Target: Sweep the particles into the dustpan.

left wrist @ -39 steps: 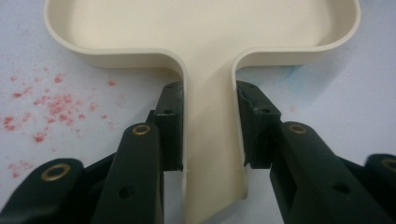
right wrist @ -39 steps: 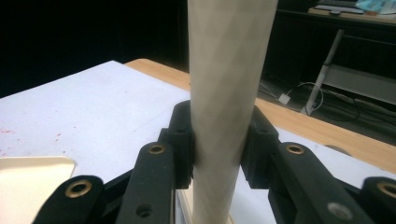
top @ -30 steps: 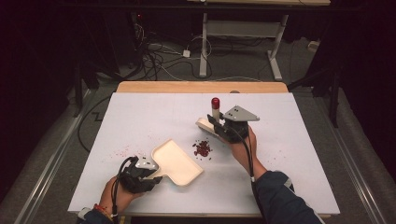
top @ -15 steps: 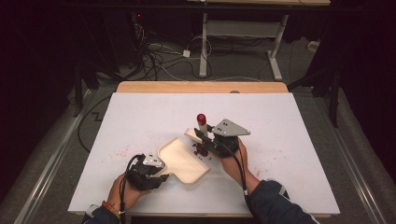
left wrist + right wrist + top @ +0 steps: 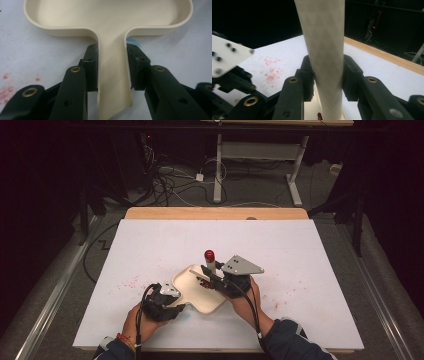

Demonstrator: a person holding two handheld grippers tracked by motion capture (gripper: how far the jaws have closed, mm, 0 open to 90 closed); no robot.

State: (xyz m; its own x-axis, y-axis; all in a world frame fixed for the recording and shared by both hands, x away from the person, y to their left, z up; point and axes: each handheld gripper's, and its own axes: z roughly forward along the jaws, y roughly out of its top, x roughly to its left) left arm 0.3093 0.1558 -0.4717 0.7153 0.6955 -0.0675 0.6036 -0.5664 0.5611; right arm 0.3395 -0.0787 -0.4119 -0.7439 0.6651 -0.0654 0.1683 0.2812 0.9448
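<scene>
Since the earlier frames my right gripper [image 5: 206,271] has travelled from the far right part of the table toward me and to the left, and it now hangs over the cream dustpan [image 5: 196,290]; the pile of red crumbs that lay beside the pan before is covered by it now. The dustpan has stayed in almost the same place near the front middle of the white table [image 5: 300,250].

I hold the dustpan by its flat handle [image 5: 113,82] with my left gripper [image 5: 112,67]. In the left gripper view both pads press on the two sides of the handle, so this claw is clenched on it, and the pan's tray lies flat on the table just ahead.

My right gripper is clenched on the pale handle of the brush [image 5: 323,50], which passes upright between the pads in the right gripper view. In the high view its red tip [image 5: 209,255] stands above the far edge of the dustpan. I cannot tell if the brush touches the pan.

Red specks [image 5: 131,282] are scattered on the table left of the dustpan, and a few more to the right [image 5: 280,302].
</scene>
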